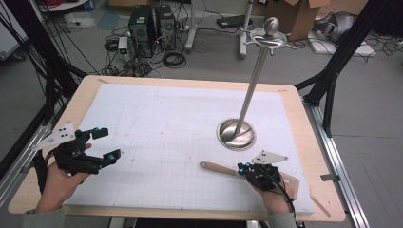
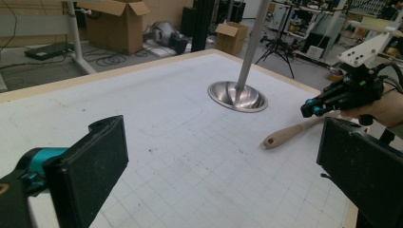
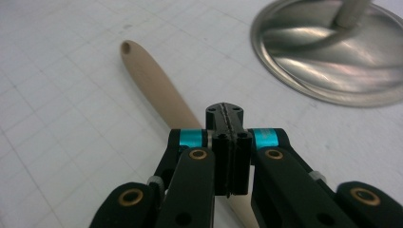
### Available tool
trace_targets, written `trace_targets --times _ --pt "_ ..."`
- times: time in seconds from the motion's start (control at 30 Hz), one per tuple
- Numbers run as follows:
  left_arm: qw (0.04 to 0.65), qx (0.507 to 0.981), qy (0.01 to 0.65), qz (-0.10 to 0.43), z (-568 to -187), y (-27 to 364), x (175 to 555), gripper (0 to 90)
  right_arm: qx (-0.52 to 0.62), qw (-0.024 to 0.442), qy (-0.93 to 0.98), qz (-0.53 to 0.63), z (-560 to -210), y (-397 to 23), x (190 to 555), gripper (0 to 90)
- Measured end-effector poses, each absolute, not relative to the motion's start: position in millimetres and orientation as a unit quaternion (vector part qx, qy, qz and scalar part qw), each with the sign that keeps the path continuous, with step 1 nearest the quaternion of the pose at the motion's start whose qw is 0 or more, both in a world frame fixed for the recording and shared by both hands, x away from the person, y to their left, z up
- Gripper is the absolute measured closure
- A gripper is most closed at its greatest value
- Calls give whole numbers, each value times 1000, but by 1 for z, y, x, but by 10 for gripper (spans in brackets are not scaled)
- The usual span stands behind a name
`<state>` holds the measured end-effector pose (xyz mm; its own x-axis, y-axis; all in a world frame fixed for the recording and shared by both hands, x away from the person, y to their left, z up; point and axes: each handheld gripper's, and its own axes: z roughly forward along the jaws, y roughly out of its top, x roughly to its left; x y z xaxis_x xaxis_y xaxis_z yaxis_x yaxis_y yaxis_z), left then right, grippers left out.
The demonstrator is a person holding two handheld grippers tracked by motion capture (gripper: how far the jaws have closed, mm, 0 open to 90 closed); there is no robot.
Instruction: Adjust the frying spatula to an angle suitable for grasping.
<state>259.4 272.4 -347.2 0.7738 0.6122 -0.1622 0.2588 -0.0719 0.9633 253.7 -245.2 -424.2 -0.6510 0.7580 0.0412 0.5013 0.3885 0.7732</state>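
A wooden utensil with a hole in its handle end [image 1: 216, 168] lies on the white gridded mat [image 1: 157, 128], near the front right. My right gripper [image 1: 243, 167] hovers over the middle of that handle [image 3: 152, 80]. Its jaws are pressed together with nothing between them, and the handle passes underneath. The left gripper view shows the same gripper [image 2: 311, 108] above the wooden handle [image 2: 290, 134]. My left gripper [image 1: 107, 144] is held at the mat's left edge, its jaws wide open and empty [image 2: 223, 175].
A metal stand with a round dished base [image 1: 236, 134] and a tall leaning pole [image 1: 254, 80] sits just behind the right gripper. The wooden table edge [image 1: 304, 142] frames the mat. Computer towers, cables and cardboard boxes lie on the floor beyond.
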Motion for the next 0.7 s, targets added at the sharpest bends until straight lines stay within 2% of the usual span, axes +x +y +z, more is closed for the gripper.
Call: trace_targets --times 0.7 --pt "602 714 320 156 -351 286 249 36 326 120 853 389 -435 -207 260 900"
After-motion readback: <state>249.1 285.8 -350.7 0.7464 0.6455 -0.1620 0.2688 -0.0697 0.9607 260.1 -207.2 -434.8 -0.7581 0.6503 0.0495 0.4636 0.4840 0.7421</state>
